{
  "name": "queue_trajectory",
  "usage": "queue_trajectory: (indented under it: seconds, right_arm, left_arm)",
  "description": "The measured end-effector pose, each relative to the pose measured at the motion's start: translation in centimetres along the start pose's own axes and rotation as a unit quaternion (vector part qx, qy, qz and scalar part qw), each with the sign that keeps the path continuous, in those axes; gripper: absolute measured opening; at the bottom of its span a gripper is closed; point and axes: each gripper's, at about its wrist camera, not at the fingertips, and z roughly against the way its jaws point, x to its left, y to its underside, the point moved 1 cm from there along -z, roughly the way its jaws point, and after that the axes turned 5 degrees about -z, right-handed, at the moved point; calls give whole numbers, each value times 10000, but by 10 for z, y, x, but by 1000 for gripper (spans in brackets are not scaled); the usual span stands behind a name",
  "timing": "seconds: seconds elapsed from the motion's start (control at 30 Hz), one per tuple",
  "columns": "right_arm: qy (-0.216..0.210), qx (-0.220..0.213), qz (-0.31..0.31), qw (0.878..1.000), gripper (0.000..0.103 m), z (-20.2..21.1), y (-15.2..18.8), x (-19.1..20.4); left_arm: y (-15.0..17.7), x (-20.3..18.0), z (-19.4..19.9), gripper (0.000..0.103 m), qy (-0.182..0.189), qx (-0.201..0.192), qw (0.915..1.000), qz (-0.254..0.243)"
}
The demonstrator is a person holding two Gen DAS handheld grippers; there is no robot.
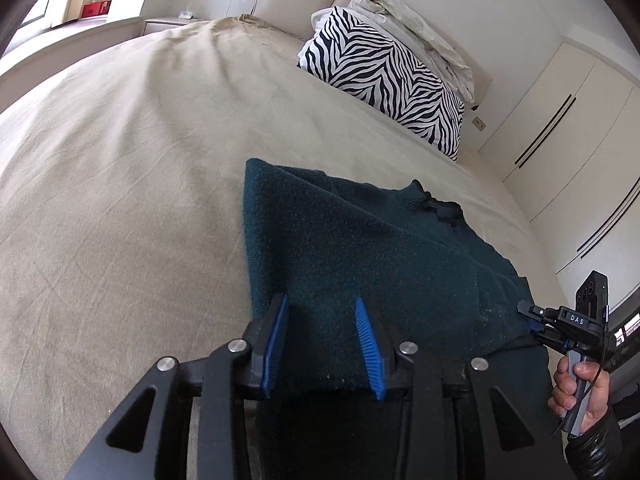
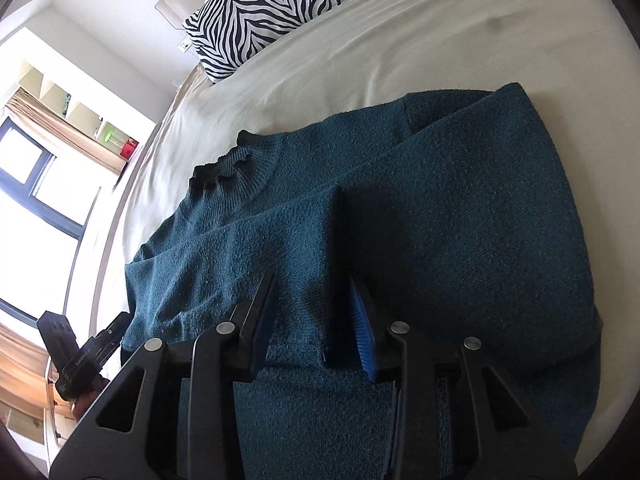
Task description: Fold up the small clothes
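A dark teal knitted sweater (image 1: 360,240) lies on the beige bed sheet (image 1: 120,160), partly folded, its ribbed collar (image 2: 236,164) towards the pillows. One side is folded over the body (image 2: 440,220). My left gripper (image 1: 320,298) sits at the sweater's near edge, blue pads apart, fabric lying flat between them without being pinched. My right gripper (image 2: 312,278) also stands open over the sweater, with a folded edge of the knit in the gap. Each gripper shows at the edge of the other's view: the right gripper (image 1: 536,320) and the left gripper (image 2: 108,336).
A zebra-print pillow (image 1: 384,72) and a crumpled pale duvet (image 1: 420,28) lie at the head of the bed. White wardrobe doors (image 1: 560,120) stand to the right. A person's hand (image 1: 576,384) grips the right handle. A window (image 2: 40,200) is beyond the bed.
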Motion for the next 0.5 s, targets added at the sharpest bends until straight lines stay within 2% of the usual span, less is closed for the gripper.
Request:
queue_trajectory:
  seconds: [0.17, 0.23, 0.3, 0.4, 0.5]
  right_arm:
    - [175, -208, -167, 9995, 35, 11, -3, -5]
    - [171, -339, -235, 9990, 37, 19, -3, -5]
    - [-35, -404, -168, 9990, 37, 24, -3, 3]
    - [-328, -428, 127, 9985, 37, 25, -3, 25]
    - [-500, -242, 278, 9981, 37, 11, -3, 42]
  left_arm:
    - [10, -8, 17, 38, -149, 169, 9989, -408]
    - [3, -9, 25, 38, -116, 44, 9991, -417]
    - [-11, -8, 27, 41, -10, -126, 9993, -339]
    - [-36, -9, 13, 42, 92, -313, 9990, -319]
    - [-51, 2, -20, 42, 85, -117, 9999, -41]
